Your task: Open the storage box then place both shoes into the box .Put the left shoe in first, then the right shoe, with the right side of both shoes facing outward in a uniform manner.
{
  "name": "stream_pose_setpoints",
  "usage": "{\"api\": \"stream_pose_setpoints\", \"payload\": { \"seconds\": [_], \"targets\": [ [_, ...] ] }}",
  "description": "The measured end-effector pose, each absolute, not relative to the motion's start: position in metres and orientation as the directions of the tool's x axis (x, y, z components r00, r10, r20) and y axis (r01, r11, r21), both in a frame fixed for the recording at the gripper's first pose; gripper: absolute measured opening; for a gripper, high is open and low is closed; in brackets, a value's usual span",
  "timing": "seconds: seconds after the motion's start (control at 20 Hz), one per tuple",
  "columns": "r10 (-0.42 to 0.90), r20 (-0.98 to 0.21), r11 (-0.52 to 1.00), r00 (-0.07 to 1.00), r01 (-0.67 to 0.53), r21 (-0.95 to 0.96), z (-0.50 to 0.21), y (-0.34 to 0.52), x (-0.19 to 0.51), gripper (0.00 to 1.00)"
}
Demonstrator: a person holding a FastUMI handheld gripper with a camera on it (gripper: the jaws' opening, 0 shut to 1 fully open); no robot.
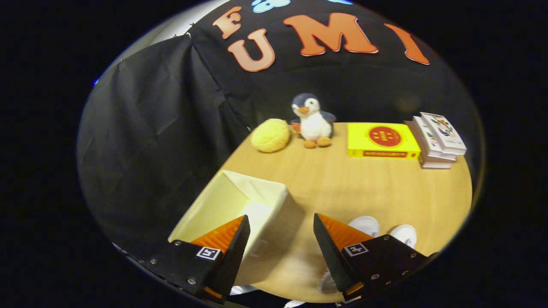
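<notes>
A cream storage box [239, 205] stands open on the wooden table [342, 184], its empty inside showing just beyond my left finger. My gripper [280, 222] is open above the table, nothing between its fingers. Two white shoes lie behind my right finger: the toe of one [364, 223] and the toe of the other [404, 233] peek past it, and a further white part [327, 283] shows below that finger. The rest of both shoes is hidden by the finger.
At the table's far edge sit a yellow fluffy ball [270, 135], a penguin plush [313, 120], a yellow flat box [382, 140] and a stack of books [436, 140]. Black cloth hangs to the left of the table.
</notes>
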State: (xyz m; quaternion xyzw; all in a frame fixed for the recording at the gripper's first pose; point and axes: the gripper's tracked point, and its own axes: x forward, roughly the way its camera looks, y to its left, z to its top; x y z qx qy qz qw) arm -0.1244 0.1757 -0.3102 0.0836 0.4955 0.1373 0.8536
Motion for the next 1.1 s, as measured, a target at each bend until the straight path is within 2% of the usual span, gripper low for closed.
{"api": "stream_pose_setpoints", "payload": {
  "seconds": [0.2, 0.35, 0.55, 0.65, 0.7, 0.85, 1.0, 1.1],
  "targets": [
    [0.168, -0.908, 0.985, 0.384, -0.092, 0.144, -0.353, 0.107, -0.179, 0.83],
    [0.116, -0.942, 0.992, 0.315, -0.080, 0.095, -0.381, 0.081, -0.212, 0.78],
    [0.061, -0.955, 0.996, 0.289, -0.075, 0.041, -0.414, 0.068, -0.218, 0.65],
    [0.029, -0.958, 0.998, 0.285, -0.070, 0.009, -0.432, 0.065, -0.212, 0.54],
    [0.013, -0.959, 0.998, 0.284, -0.057, -0.004, -0.435, 0.064, -0.209, 0.44],
    [0.011, -0.951, 1.000, 0.308, -0.014, 0.007, -0.445, 0.067, -0.197, 0.25],
    [0.031, -0.960, 0.998, 0.280, 0.051, 0.047, -0.444, 0.069, -0.197, 0.06],
    [0.055, -0.959, 0.991, 0.279, 0.105, 0.087, -0.434, 0.070, -0.191, 0.03]
  ]
}}
